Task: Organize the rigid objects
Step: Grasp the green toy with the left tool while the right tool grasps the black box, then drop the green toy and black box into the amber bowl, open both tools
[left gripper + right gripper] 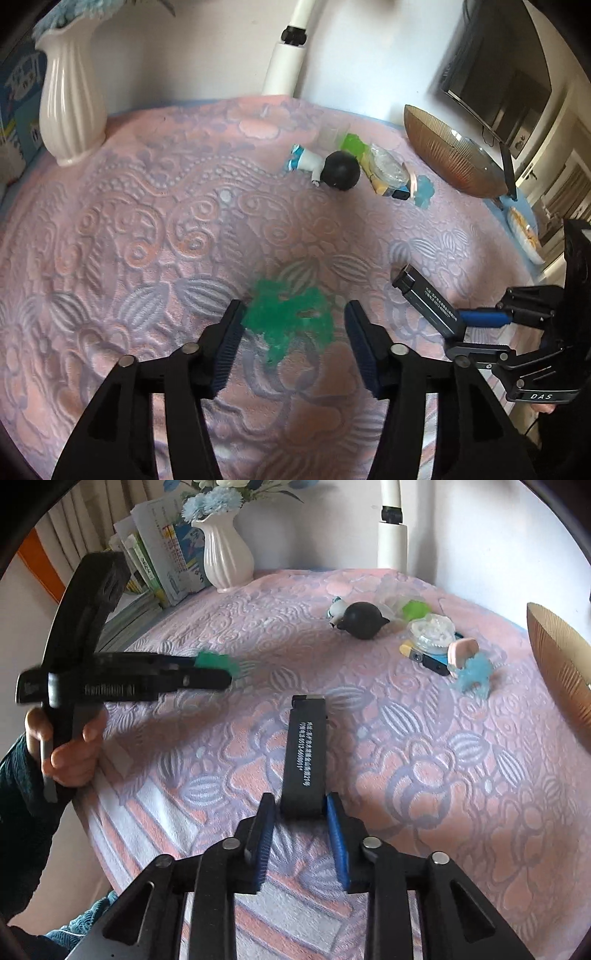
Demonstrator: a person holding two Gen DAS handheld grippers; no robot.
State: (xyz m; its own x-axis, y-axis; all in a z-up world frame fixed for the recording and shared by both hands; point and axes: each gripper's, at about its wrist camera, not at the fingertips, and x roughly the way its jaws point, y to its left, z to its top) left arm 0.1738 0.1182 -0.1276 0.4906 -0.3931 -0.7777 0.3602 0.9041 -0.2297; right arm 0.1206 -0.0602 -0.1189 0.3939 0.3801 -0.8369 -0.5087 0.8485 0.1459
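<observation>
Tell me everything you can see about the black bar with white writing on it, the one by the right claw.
The black bar is a flat, slim, rigid-looking rectangular piece, matte black, with lines of small white print along its top face, too small to read. Its far end has a stepped tip with a silvery edge. It lies flat on the pink embossed cloth, pointing away from the right claw, whose blue-padded fingers straddle its near end. Whether the pads press it is unclear. Nothing else touches it.

Soft daylight, fairly bright, no harsh glare. Faint shadow under black ball (341, 170). Strong fisheye bending, dark corners at frame edges. Left hand-held gripper (207, 672) motion-blurred in right view; green toy (290, 321) smeared, near part soft.
</observation>
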